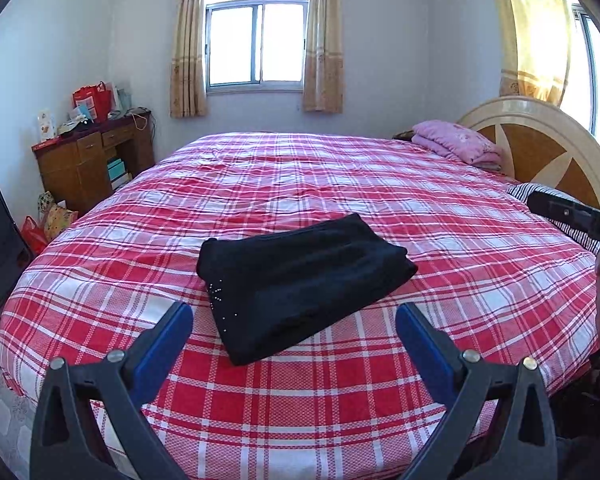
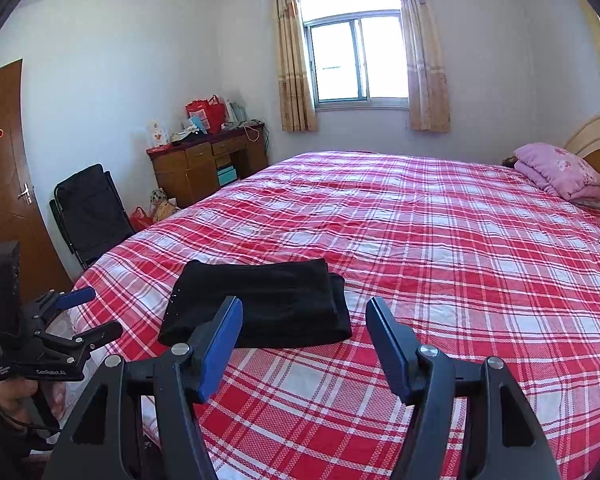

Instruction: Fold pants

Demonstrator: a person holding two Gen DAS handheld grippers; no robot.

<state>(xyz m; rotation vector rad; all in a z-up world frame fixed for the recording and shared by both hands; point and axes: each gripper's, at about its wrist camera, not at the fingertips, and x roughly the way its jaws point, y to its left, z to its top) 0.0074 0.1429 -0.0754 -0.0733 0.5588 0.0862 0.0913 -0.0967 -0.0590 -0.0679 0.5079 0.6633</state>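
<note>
The black pants [image 1: 300, 280] lie folded into a compact rectangle on the near part of the bed [image 1: 420, 208], which is covered by a red-and-white plaid sheet. A scatter of small shiny studs shows on the near left corner of the fold. Nothing presses on the garment, and it rests flat with its layered edges to the right.

The left gripper [image 1: 294, 320] hovers above the near edge of the bed, its blue-padded jaws spread wide and empty; the pants sit beyond and between the two fingers, clear of both. The right gripper [image 2: 304, 320] is likewise released, its jaws apart with nothing between them, and the folded pants lie just beyond its left finger. In the right wrist view the left gripper appears at the far left, gripped by a hand [image 2: 8, 400]; in the left wrist view part of the right gripper's black body juts in from the right edge.

At the far right of the bed a folded pink quilt [image 1: 458, 142] rests against the rounded wooden headboard [image 1: 540, 140], and a striped pillow [image 1: 540, 200] lies nearer. To the far left stands a brown wooden desk [image 2: 204, 168] cluttered with red bags and boxes, and a black folding chair [image 2: 88, 212] stands beside a brown door [image 2: 4, 160]. A curtained window [image 2: 356, 60] lights the far wall.
</note>
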